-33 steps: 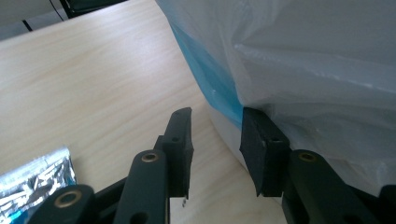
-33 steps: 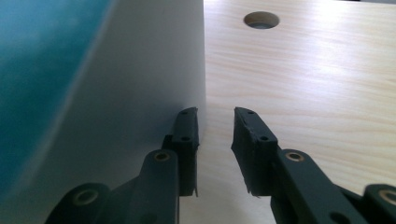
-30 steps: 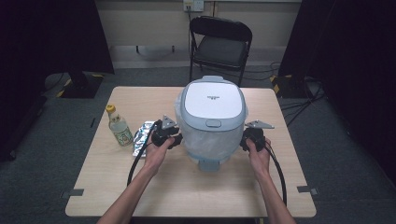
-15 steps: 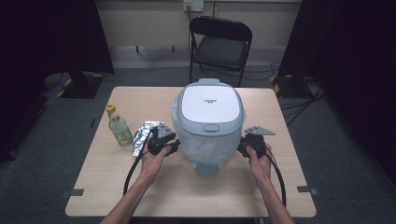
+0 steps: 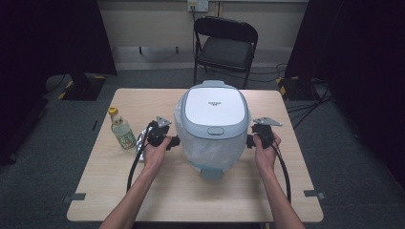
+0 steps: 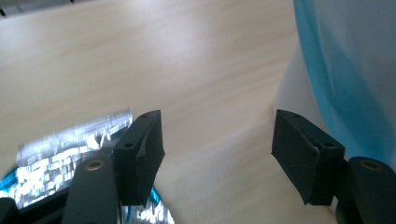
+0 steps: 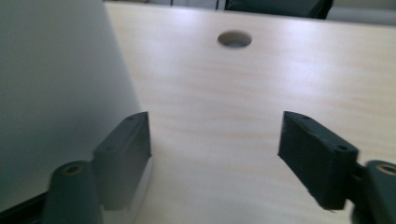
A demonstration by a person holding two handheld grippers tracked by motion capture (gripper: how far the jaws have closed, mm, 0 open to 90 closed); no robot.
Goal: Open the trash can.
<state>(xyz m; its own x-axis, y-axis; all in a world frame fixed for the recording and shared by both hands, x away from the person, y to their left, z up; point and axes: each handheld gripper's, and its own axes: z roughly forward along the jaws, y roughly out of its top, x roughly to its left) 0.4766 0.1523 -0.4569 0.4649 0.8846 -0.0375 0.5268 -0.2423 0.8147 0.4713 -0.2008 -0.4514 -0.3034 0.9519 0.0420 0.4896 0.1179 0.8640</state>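
Observation:
A white rice cooker (image 5: 213,125) with a grey-blue rim and a shut lid stands in the middle of the wooden table (image 5: 191,191). My left gripper (image 5: 175,141) sits at its left flank and my right gripper (image 5: 249,140) at its right flank. Both sets of jaws have just been opening and stand open with nothing between them. In the left gripper view the left gripper (image 6: 217,135) has bare tabletop between its jaws and the cooker's wall (image 6: 345,60) beside its right jaw. In the right gripper view the right gripper (image 7: 217,135) has the cooker's wall (image 7: 56,93) next to its left jaw.
A small bottle (image 5: 122,131) with a yellow cap stands at the table's left. A crumpled foil packet (image 5: 142,141) lies between it and my left hand, and the packet (image 6: 56,158) lies under the left jaw. A round hole (image 7: 234,39) is in the tabletop. A folding chair (image 5: 224,47) stands behind.
Both grippers' jaws have spread apart and come off the cooker's sides. The cooker has shifted slightly and now rests on the table.

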